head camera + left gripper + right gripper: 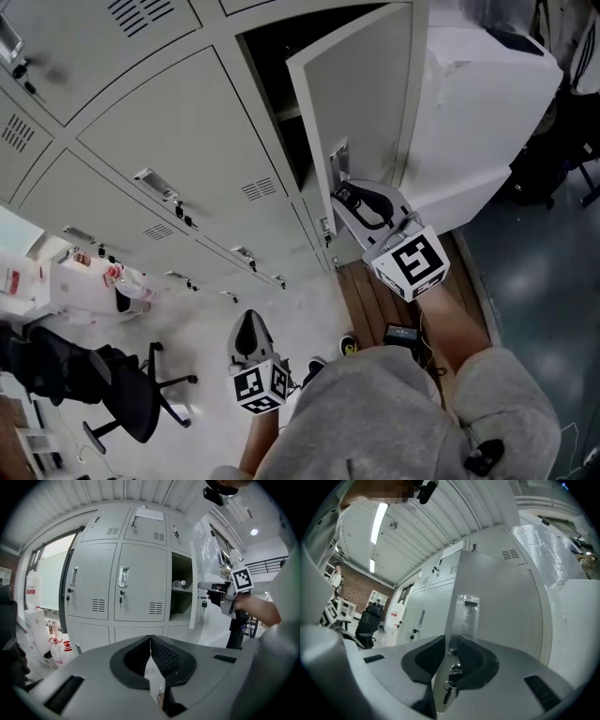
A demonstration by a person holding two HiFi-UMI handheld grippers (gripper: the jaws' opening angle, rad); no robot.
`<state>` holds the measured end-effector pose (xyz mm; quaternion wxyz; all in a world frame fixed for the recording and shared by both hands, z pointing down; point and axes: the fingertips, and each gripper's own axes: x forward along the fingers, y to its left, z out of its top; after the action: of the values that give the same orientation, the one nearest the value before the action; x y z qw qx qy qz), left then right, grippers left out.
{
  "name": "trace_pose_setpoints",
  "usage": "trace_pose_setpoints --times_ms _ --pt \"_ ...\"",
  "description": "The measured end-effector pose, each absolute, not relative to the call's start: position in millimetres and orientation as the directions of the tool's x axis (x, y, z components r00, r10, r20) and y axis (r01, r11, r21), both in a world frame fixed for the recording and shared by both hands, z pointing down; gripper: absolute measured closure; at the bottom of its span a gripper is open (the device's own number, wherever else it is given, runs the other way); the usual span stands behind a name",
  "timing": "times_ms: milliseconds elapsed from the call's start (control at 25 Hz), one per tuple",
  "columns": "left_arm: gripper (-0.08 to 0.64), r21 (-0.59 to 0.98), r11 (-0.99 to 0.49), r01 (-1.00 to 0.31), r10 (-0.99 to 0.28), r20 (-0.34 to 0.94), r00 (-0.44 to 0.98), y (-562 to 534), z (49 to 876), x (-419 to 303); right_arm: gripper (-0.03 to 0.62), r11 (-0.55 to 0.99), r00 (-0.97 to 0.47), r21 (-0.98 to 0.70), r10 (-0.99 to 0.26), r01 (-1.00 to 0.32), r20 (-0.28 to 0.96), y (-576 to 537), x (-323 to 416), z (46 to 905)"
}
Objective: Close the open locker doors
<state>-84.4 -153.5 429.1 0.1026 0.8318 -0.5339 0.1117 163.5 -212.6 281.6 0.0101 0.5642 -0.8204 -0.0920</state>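
Lockers [178,141] fill our view, and the open locker door [361,94] stands out at one o'clock. Our right gripper [359,201] pinches its free edge, so we should swing it home steadily without slipping off. Our left gripper [250,330], at seven o'clock, hangs closed and empty.

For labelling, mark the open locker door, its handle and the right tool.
open locker door [361,94]: head view, middle of its flat face.
door handle [467,613]: right gripper view, centre of the recessed plate.
right tool [347,194]: head view, between its tips at the door's edge.
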Motion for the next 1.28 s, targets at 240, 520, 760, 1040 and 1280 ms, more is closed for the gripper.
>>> trace_pose_setpoints --times_ms 240,520,760,1040,1280 --pt "0.549 0.048 -0.359 -0.932 -0.885 0.299 0.356 -149.0 431.1 -106.8 0.523 0.276 -0.281 0.053 -0.953 -0.96 -0.111 -252.6 181.5 282.3" --pt "0.549 0.044 -0.322 -0.946 -0.898 0.301 0.32 -147.4 432.1 -117.7 0.537 0.261 -0.267 0.07 -0.959 -0.963 -0.095 -295.4 176.4 288.9" --pt "0.549 0.044 -0.305 -0.951 -0.904 0.301 0.304 -151.3 431.7 -119.3 0.538 0.243 -0.249 0.115 -0.967 -0.963 -0.046 -323.7 181.8 302.5" --pt "0.549 0.04 -0.298 -0.954 -0.907 0.301 0.296 -155.5 429.4 -117.4 0.54 0.23 -0.236 0.125 -0.971 -0.965 -0.034 -339.3 186.1 304.2" --pt "0.549 0.043 -0.308 -0.951 -0.902 0.306 0.306 -161.4 430.2 -116.5 0.541 0.235 -0.243 0.15 -0.969 -0.96 -0.035 -342.0 186.1 301.7"
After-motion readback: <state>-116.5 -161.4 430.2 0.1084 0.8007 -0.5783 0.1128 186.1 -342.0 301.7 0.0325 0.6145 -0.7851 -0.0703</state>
